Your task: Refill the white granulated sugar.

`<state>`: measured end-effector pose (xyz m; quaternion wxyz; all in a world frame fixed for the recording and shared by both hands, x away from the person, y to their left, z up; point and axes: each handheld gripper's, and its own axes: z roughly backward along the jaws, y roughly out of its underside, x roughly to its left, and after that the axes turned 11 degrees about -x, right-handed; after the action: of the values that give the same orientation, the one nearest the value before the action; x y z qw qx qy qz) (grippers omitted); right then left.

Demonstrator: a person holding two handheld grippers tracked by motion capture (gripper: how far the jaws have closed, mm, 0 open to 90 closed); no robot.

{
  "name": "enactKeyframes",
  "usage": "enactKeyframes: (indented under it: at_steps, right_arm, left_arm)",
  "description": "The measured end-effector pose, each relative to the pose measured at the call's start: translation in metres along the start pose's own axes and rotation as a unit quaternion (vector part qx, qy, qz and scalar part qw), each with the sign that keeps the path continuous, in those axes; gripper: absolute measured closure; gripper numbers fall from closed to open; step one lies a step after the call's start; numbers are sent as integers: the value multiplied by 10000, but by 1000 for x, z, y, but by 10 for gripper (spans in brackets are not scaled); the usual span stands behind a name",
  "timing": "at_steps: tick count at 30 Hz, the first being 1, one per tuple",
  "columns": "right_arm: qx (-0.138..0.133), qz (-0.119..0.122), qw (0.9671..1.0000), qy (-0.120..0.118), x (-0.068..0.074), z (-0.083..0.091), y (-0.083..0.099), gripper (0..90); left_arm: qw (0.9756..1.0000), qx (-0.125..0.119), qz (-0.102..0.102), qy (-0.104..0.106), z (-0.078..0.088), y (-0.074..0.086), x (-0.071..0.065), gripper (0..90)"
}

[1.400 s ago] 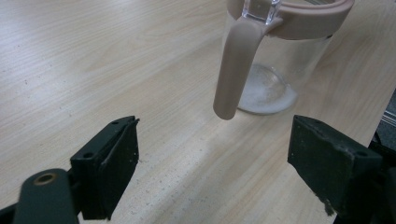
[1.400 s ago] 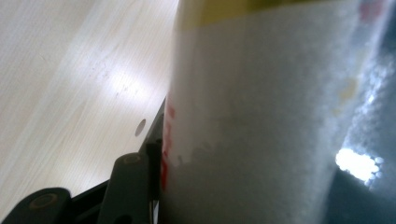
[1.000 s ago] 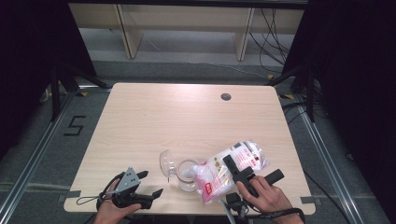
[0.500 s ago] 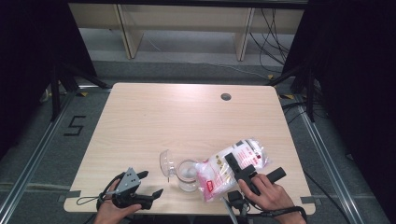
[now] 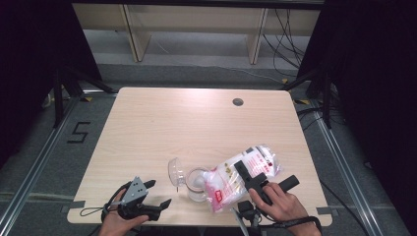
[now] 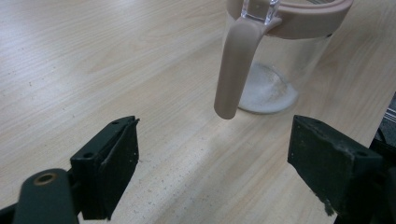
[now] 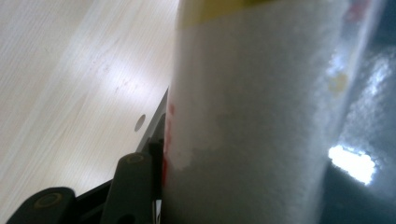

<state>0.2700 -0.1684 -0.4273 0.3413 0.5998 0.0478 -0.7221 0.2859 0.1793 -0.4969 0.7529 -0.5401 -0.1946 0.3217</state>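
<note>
1. Bag of white granules (image 5: 244, 174), clamped in the right tool (image 5: 255, 179), hangs tilted with its lower end over the mouth of a clear jar (image 5: 196, 183) near the front edge of the wooden surface (image 5: 196, 128); the tilt looks meant to let the contents run down into the jar.
2. Right tool's jaws press on the bag's sides at roughly half their span, and in the right gripper view the plastic (image 7: 261, 116) lies flush against the 1 jaw in sight. Gripped at mid-length, the bag's lower end stays free to sag toward the opening.
3. Jar, seen from the left gripper view, carries a beige rim and a long beige clasp (image 6: 233, 70) hanging down its side; a thin layer of white powder (image 6: 268, 93) covers the bottom, so the fill appears to be at an early stage.
4. Hinged lid (image 5: 175, 170) stands swung open to the jar's left, away from the bag, leaving the mouth unobstructed.
5. Left tool (image 5: 147, 196) rests low at the front left of the surface, its 2 jaws spread wide with nothing between them, aimed at the jar but apart from it, probably on standby to steady the jar or shut the lid.
</note>
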Motion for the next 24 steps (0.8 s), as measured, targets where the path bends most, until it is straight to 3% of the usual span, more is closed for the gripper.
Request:
enactKeyframes:
  at_steps: [1,2,3,4,13,14,15,16,17,20,21,24]
  right_arm:
    - [-29,169,9999,-8,-1,0,2,557]
    - [49,-11,10000,-22,1,2,2,557]
    - [39,155,9999,-47,0,3,3,558]
    - [17,173,9998,4,2,4,4,558]
    - [-77,188,9998,-17,1,4,-1,560]
    - [-28,-7,10000,-24,3,4,-2,560]
    - [-78,202,9997,-62,0,2,-1,560]
    - [-65,61,10000,-22,2,1,-2,561]
    - [-96,225,9997,-43,1,-1,-1,561]
    - [-18,49,10000,-84,3,0,-1,562]
    - [-81,222,9997,-57,2,0,1,562]
    - [-37,200,9998,-48,3,2,2,563]
  left_arm:
    - [10000,-10,16,11,0,0,0,162]
    - [10000,-28,22,50,-1,1,0,162]
    - [10000,-50,74,32,-1,1,-2,162]
    - [10000,-23,19,41,-1,0,-1,162]
    - [10000,-51,65,40,-1,0,-2,162]
    - [10000,-53,42,37,-1,0,-1,162]
    - [9999,-54,75,43,-1,0,-2,162]
    - [10000,-28,45,43,-1,0,-1,162]
    - [10000,-32,48,42,-1,0,-1,162]
    - [10000,-16,41,24,-1,0,-2,162]
    - [10000,-11,38,27,-1,0,-2,162]
    - [10000,-19,17,60,-1,0,-2,162]
